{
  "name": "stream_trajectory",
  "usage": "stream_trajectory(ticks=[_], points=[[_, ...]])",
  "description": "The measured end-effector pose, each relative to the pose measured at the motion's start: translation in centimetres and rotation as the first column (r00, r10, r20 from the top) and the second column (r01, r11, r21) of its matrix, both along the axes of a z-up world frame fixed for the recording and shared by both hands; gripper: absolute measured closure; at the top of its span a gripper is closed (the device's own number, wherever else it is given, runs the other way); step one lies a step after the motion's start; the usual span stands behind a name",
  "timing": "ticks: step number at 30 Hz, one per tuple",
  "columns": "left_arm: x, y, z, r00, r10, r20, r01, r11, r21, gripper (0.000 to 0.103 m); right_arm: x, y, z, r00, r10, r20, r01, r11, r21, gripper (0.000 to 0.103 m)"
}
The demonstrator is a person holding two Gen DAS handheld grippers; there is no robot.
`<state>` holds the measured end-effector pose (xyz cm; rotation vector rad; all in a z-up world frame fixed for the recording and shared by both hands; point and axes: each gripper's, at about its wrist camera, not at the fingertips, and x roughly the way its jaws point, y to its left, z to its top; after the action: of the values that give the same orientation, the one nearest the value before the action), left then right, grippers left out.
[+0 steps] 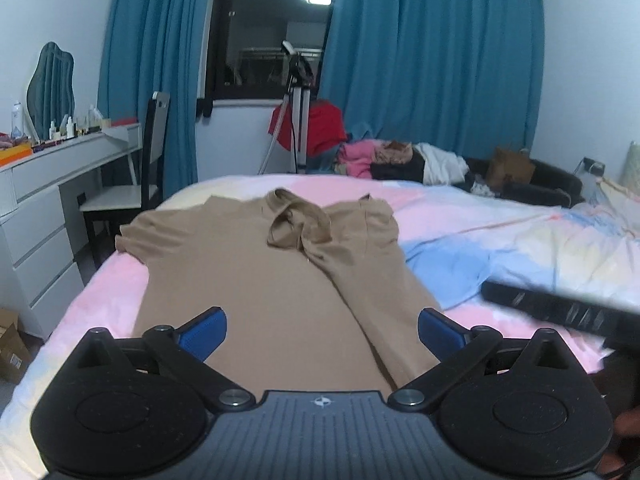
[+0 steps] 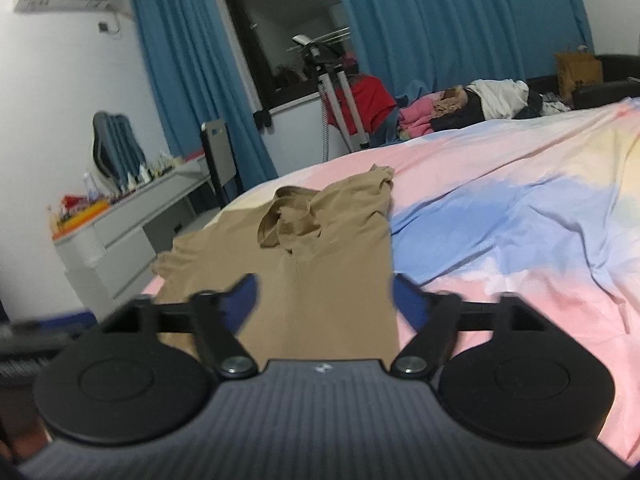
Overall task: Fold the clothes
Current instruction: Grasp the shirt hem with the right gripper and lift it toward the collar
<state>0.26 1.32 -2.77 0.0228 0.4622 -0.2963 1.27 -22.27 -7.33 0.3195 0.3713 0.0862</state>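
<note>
A tan short-sleeved shirt [image 1: 256, 276] lies on the bed, collar away from me, its right side folded over towards the middle. It also shows in the right wrist view [image 2: 320, 264]. My left gripper [image 1: 322, 330] is open and empty, just above the shirt's near part. My right gripper [image 2: 324, 300] is open and empty, above the shirt's near hem; part of it shows as a black bar in the left wrist view [image 1: 560, 308].
The bed has a pink, blue and yellow cover [image 1: 500, 248]. A pile of clothes [image 1: 400, 158] lies at its far side. A white dresser [image 1: 48, 200] and a chair [image 1: 132, 184] stand left. A tripod [image 1: 298, 120] stands by the blue curtains.
</note>
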Motion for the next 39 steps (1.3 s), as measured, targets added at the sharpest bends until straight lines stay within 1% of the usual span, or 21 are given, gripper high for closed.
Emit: stream_trajectory(ticks=[1, 4, 7, 10, 11, 14, 17, 21, 22, 25, 27, 28, 30, 31, 33, 34, 35, 36, 39], points=[[-0.2, 0.3, 0.4, 1.0, 0.005, 0.008, -0.005, 1.0, 0.003, 0.0, 0.1, 0.5, -0.2, 1.0, 0.019, -0.009, -0.019, 1.0, -0.018, 0.02], [-0.9, 1.4, 1.8, 0.999, 0.026, 0.036, -0.027, 0.999, 0.026, 0.0, 0.2, 2.0, -0.7, 0.998, 0.051, -0.031, -0.053, 0.997, -0.053, 0.02], [-1.4, 2.9, 2.7, 0.999, 0.031, 0.039, -0.034, 0.997, 0.064, 0.0, 0.9, 3.3, -0.8, 0.996, 0.072, -0.057, -0.076, 0.995, -0.07, 0.02], [-1.5, 5.1, 3.1, 0.997, 0.073, 0.037, -0.075, 0.996, 0.055, 0.0, 3.1, 4.9, -0.3, 0.992, 0.1, -0.076, -0.107, 0.99, -0.089, 0.02], [-1.3, 5.9, 3.1, 0.995, 0.095, 0.032, -0.096, 0.995, 0.04, 0.0, 4.2, 5.7, 0.0, 0.99, 0.114, -0.08, -0.122, 0.987, -0.103, 0.02], [-0.5, 8.4, 2.8, 0.986, 0.167, 0.02, -0.167, 0.986, 0.002, 0.0, 8.2, 9.1, 1.1, 0.977, 0.202, -0.066, -0.21, 0.967, -0.147, 0.02], [0.7, 10.9, 2.1, 0.966, 0.259, -0.014, -0.259, 0.965, -0.036, 0.0, 13.1, 13.9, 2.1, 0.946, 0.321, -0.042, -0.323, 0.927, -0.189, 0.02], [2.8, 14.4, 0.7, 0.931, 0.356, -0.084, -0.363, 0.927, -0.092, 0.0, 20.1, 21.2, 2.5, 0.902, 0.429, -0.043, -0.428, 0.879, -0.211, 0.02], [3.3, 15.2, 0.3, 0.922, 0.376, -0.098, -0.385, 0.917, -0.105, 0.0, 21.8, 23.0, 2.3, 0.892, 0.448, -0.049, -0.448, 0.869, -0.209, 0.02], [4.6, 17.1, -0.6, 0.888, 0.446, -0.112, -0.457, 0.883, -0.109, 0.0, 26.4, 28.6, 1.1, 0.863, 0.498, -0.079, -0.503, 0.839, -0.205, 0.02], [5.4, 18.3, -1.3, 0.866, 0.486, -0.119, -0.498, 0.86, -0.113, 0.0, 28.6, 31.8, -0.2, 0.852, 0.513, -0.101, -0.522, 0.824, -0.22, 0.021], [5.8, 18.7, -1.6, 0.859, 0.497, -0.124, -0.51, 0.852, -0.123, 0.0, 29.7, 33.3, -0.9, 0.849, 0.515, -0.119, -0.528, 0.817, -0.235, 0.026], [6.6, 19.5, -2.1, 0.85, 0.508, -0.139, -0.524, 0.841, -0.132, 0.0, 31.2, 35.5, -2.2, 0.848, 0.506, -0.155, -0.529, 0.803, -0.274, 0.029], [7.0, 19.9, -2.4, 0.846, 0.513, -0.148, -0.531, 0.837, -0.134, 0.0, 31.8, 36.5, -2.8, 0.849, 0.499, -0.173, -0.528, 0.794, -0.302, 0.034], [7.6, 20.5, -3.0, 0.835, 0.524, -0.167, -0.546, 0.826, -0.137, 0.0, 32.7, 37.7, -3.7, 0.867, 0.453, -0.208, -0.499, 0.782, -0.375, 0.056], [7.9, 20.6, -3.3, 0.83, 0.528, -0.179, -0.552, 0.822, -0.137, 0.0, 33.0, 37.9, -4.0, 0.877, 0.427, -0.22, -0.48, 0.786, -0.389, 0.083], [8.1, 20.7, -3.5, 0.826, 0.53, -0.192, -0.557, 0.819, -0.139, 0.001, 33.2, 37.7, -4.0, 0.883, 0.412, -0.226, -0.469, 0.794, -0.386, 0.092], [8.3, 20.8, -3.6, 0.823, 0.531, -0.2, -0.561, 0.815, -0.144, 0.001, 33.2, 37.4, -3.8, 0.888, 0.404, -0.217, -0.459, 0.805, -0.377, 0.096], [8.3, 20.8, -3.5, 0.822, 0.536, -0.194, -0.565, 0.812, -0.149, 0.001, 32.6, 35.6, -2.1, 0.912, 0.388, -0.135, -0.41, 0.839, -0.357, 0.096]])
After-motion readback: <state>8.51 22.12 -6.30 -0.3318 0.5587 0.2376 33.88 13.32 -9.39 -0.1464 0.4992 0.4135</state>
